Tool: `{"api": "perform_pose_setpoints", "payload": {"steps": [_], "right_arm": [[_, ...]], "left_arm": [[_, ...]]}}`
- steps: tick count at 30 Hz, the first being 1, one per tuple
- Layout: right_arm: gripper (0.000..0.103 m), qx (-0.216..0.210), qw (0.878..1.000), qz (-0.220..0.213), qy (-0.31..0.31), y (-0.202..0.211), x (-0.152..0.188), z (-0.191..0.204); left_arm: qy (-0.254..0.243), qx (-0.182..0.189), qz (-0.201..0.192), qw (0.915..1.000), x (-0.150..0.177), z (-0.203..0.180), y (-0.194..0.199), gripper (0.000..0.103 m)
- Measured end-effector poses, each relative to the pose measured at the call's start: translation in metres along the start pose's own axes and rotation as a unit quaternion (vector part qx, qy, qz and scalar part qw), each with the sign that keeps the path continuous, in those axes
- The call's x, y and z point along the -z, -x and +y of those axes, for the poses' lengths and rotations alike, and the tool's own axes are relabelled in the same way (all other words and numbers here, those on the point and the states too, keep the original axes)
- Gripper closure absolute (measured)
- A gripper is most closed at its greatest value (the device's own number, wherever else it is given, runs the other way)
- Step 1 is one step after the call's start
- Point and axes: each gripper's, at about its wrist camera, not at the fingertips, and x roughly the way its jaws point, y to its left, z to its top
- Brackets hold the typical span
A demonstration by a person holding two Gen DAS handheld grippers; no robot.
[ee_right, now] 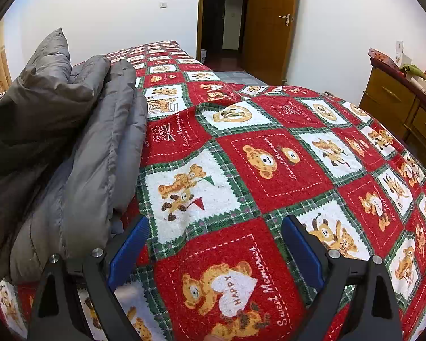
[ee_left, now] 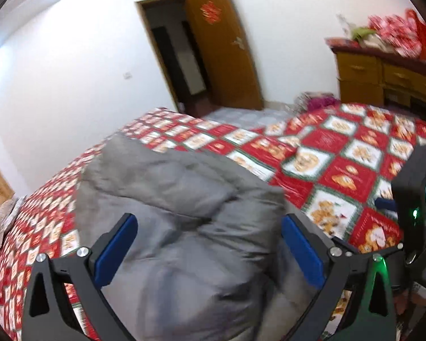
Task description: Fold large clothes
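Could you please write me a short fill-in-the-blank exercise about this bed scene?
1. The padded jacket lying on the bedspread is ____ in colour.
2. The right gripper has its jaws ____.
3. The left gripper hovers over the ____.
4. The wooden door stands ____.

Missing words: grey; open; jacket; open

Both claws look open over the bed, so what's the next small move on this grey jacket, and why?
Probably lower the left claw and close on the grey jacket bunched beneath it. The right claw hangs open over bare bedspread, holding nothing.
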Motion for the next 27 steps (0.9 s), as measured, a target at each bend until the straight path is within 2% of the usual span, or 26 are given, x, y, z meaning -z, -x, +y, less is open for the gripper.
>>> {"api": "perform_pose_setpoints", "payload": {"steps": [5,7,10,14,17,19,23,27], "right_arm": [[0.009,0.0,1.0,0.0,0.0,0.0,0.0,0.0],[0.009,-0.001,1.0,0.0,-0.001,0.0,0.0,0.0],[0.009,0.0,1.0,0.0,0.0,0.0,0.0,0.0],[0.009,0.0,1.0,0.0,0.0,0.0,0.0,0.0],[0.009,-0.019,1.0,0.002,-0.015,0.001,-0.002,-0.006],[0.009,-0.036,0.998,0.004,-0.042,0.002,-0.007,-0.015],[0.009,-0.049,0.996,-0.013,-0.076,0.007,-0.026,-0.028],[0.009,-0.075,0.992,-0.016,-0.097,0.005,-0.05,-0.036]], "left_arm": [[0.077,-0.059,-0.002,0.9953,0.004,0.064,0.0,0.0],[0.107,-0.085,0.013,0.9905,0.011,0.092,-0.018,0.0],[0.125,-0.121,0.04,0.9839,0.024,0.118,-0.055,0.0],[0.161,-0.12,0.056,0.9781,0.04,0.142,-0.092,0.0],[0.17,-0.101,0.052,0.9789,0.04,0.14,-0.101,0.0],[0.142,-0.081,0.051,0.9853,0.034,0.124,-0.109,0.0],[0.035,-0.067,0.037,0.9965,0.022,0.074,-0.119,0.0],[-0.035,-0.054,0.026,0.9976,0.017,0.041,-0.121,0.0]]}}
